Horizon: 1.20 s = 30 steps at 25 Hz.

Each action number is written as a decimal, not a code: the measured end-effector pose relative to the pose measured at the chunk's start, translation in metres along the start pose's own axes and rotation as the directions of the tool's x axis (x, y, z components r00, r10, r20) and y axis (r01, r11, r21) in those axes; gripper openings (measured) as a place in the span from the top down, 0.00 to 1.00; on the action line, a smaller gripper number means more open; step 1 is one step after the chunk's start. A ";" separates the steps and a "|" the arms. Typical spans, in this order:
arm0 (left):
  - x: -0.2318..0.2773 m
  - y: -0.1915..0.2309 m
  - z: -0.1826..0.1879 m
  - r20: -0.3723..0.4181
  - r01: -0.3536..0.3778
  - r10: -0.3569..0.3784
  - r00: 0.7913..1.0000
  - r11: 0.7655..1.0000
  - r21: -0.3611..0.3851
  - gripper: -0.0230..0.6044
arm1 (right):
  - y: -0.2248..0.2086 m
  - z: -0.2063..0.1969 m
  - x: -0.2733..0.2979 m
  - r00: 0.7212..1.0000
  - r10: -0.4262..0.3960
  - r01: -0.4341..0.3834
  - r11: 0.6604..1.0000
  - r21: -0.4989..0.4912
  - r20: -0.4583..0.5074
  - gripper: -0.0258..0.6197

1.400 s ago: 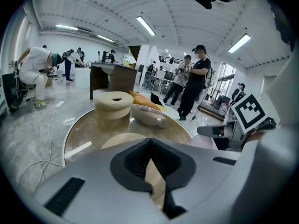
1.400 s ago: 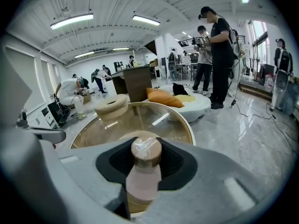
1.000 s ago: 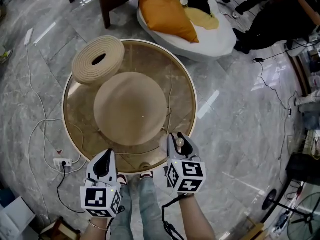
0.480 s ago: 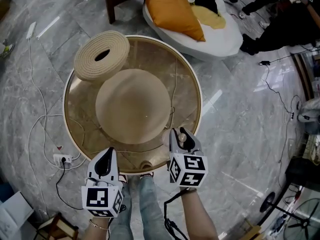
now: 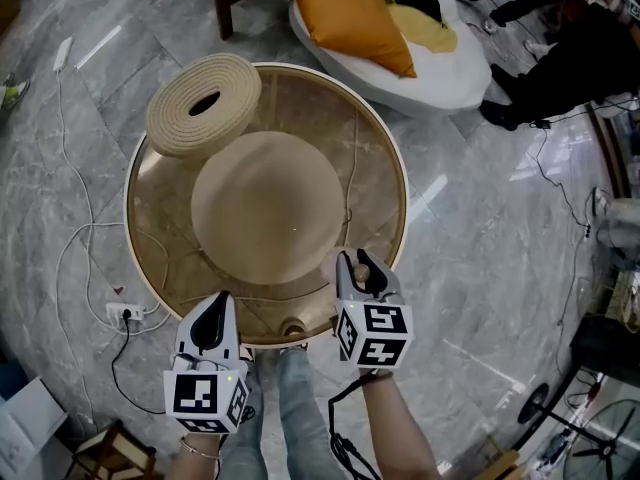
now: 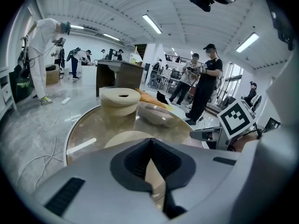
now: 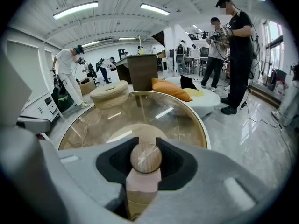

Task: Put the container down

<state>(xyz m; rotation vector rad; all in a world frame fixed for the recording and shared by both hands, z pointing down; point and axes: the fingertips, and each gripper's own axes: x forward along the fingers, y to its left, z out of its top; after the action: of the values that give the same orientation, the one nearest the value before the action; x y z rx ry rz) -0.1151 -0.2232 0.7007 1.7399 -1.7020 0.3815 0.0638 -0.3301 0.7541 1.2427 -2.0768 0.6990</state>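
Right gripper view: my right gripper [image 7: 145, 144] is clamped on the container [image 7: 145, 159], its wooden ball top between my pads, over the near right rim of the round glass table [image 5: 378, 183]. My left gripper [image 5: 209, 320], jaws together and empty, is near left.

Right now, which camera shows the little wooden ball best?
The right gripper view: the wooden ball sits close up in the middle. The head view shows it tiny; the left gripper view does not show it.

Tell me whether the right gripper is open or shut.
Shut on the container: the right gripper has its jaws clamped on the round wooden knob.
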 end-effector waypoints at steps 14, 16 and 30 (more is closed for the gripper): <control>0.002 0.002 -0.003 -0.004 0.000 0.000 1.000 1.000 -0.001 0.96 | 0.005 -0.001 0.004 1.000 0.000 0.000 1.000 -0.025 0.009 0.78; 0.002 0.002 -0.004 -0.006 0.000 0.000 1.000 1.000 0.000 0.96 | 0.006 -0.002 0.004 1.000 -0.001 0.002 0.999 -0.041 0.010 0.78; 0.001 0.003 -0.004 0.000 0.000 0.000 1.000 1.000 -0.006 0.96 | 0.012 -0.004 0.005 1.000 -0.009 0.010 0.995 -0.098 0.015 0.77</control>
<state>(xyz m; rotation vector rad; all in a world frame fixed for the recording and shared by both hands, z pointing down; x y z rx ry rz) -0.1164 -0.2212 0.7054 1.7354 -1.7015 0.3763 0.0523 -0.3247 0.7590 1.2054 -2.0897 0.5779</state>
